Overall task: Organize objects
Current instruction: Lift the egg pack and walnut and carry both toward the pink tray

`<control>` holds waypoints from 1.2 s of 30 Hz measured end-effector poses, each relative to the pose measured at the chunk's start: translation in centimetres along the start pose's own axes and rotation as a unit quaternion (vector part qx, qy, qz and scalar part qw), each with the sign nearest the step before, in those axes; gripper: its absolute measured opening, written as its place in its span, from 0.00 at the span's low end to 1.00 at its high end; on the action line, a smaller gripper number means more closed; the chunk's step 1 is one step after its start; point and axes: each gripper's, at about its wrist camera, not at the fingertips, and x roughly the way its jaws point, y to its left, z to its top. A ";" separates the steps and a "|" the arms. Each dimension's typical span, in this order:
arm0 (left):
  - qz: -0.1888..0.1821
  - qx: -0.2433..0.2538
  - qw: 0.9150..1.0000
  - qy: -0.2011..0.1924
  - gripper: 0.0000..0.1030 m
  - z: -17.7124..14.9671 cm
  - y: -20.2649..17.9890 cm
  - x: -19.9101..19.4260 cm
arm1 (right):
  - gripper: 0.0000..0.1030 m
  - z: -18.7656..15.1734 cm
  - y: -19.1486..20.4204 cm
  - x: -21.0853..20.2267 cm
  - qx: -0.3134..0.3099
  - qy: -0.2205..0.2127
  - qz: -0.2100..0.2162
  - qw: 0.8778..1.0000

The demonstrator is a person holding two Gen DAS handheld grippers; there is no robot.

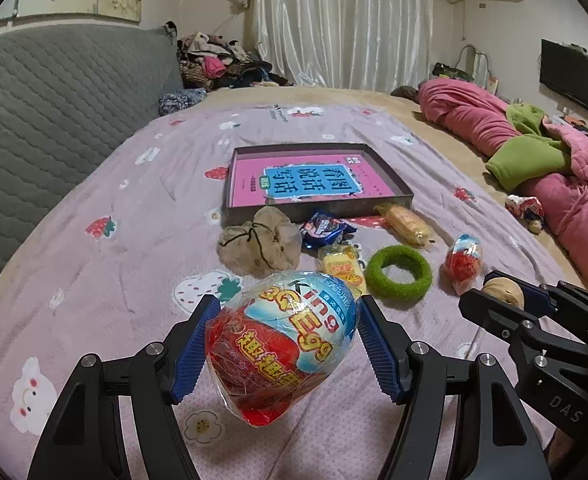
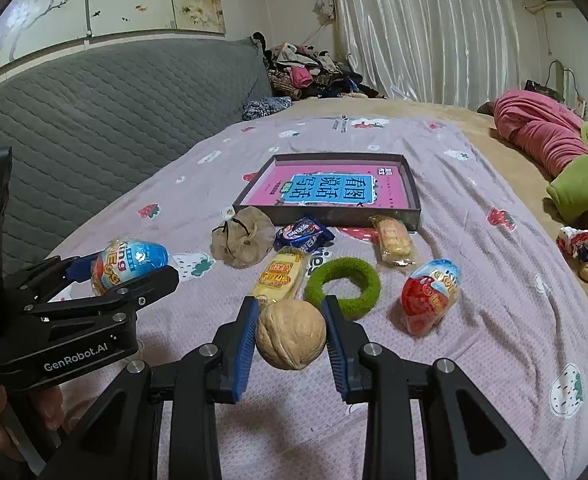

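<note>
My left gripper [image 1: 285,344] is shut on a wrapped toy egg [image 1: 277,352] and holds it above the bedspread; the egg also shows in the right wrist view [image 2: 129,264]. My right gripper [image 2: 289,340] is shut on a walnut [image 2: 290,334], which also shows in the left wrist view [image 1: 502,290]. Ahead lies a shallow dark box [image 1: 402,196] with a pink book [image 1: 277,192] in it. On the bedspread in front of the box lie a second toy egg [image 2: 430,296], a green ring [image 2: 344,286], a beige pouch [image 2: 241,240], a blue snack pack [image 2: 302,234] and two yellow snack packs [image 2: 279,276] [image 2: 392,240].
A grey quilted headboard [image 1: 53,100] runs along the left. Rolled pink and green blankets [image 1: 534,140] lie at the right edge of the bed. A pile of clothes [image 1: 221,62] sits at the far end by the curtain. A small doll [image 2: 580,246] lies at the right.
</note>
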 end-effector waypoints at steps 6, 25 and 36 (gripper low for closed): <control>0.007 -0.004 1.000 -0.003 0.69 0.8 -0.8 -0.5 | 0.32 0.3 -0.8 -0.7 0.002 -0.008 0.003 1.000; 0.011 0.007 1.000 -0.011 0.69 4.7 -3.0 0.0 | 0.32 2.6 -4.0 -2.1 -0.006 -0.026 -0.002 1.000; 0.009 0.012 1.000 -0.014 0.69 7.4 -2.7 0.9 | 0.32 5.3 -5.5 -1.5 -0.014 -0.028 -0.003 1.000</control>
